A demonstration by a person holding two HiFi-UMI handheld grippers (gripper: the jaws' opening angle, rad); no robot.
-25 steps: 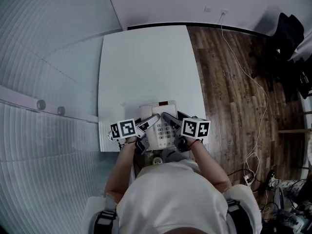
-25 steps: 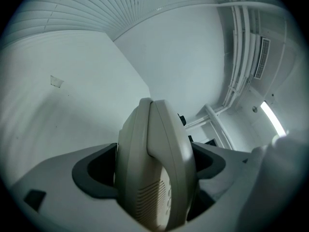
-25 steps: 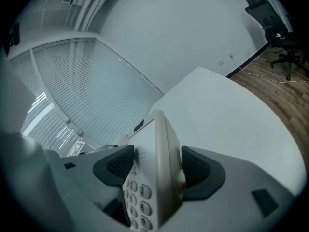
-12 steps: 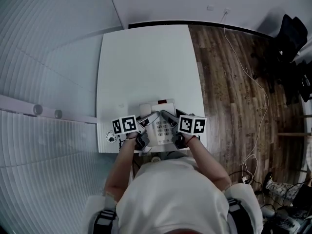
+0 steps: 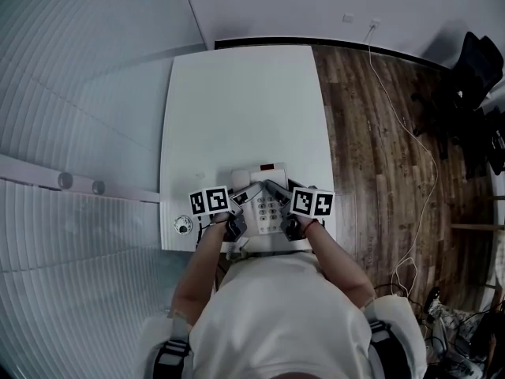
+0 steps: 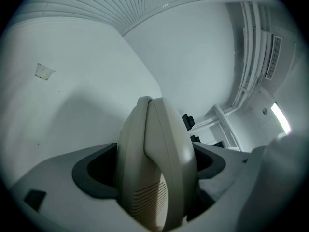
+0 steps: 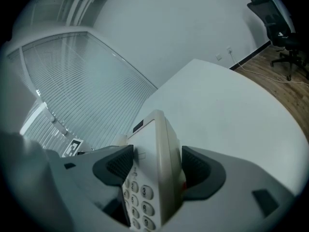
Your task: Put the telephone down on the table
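A beige desk telephone (image 5: 264,204) with a keypad is over the near edge of the white table (image 5: 245,109), held from both sides. My left gripper (image 5: 246,198) is shut on its handset side; the left gripper view shows the ribbed handset (image 6: 154,163) filling the space between the jaws of the left gripper (image 6: 157,170). My right gripper (image 5: 275,190) is shut on the keypad side, and in the right gripper view the number keys of the telephone (image 7: 154,173) sit between that right gripper's (image 7: 153,168) dark pads. Whether the telephone rests on the tabletop I cannot tell.
A small round object (image 5: 183,225) lies at the table's near left corner. Slatted blinds (image 5: 71,93) run along the left side. On the right is wooden floor with a white cable (image 5: 410,133) and a black chair (image 5: 481,61).
Both grippers and the telephone have shifted slightly right and forward over the table's near edge. The small round object now shows apart from the left gripper.
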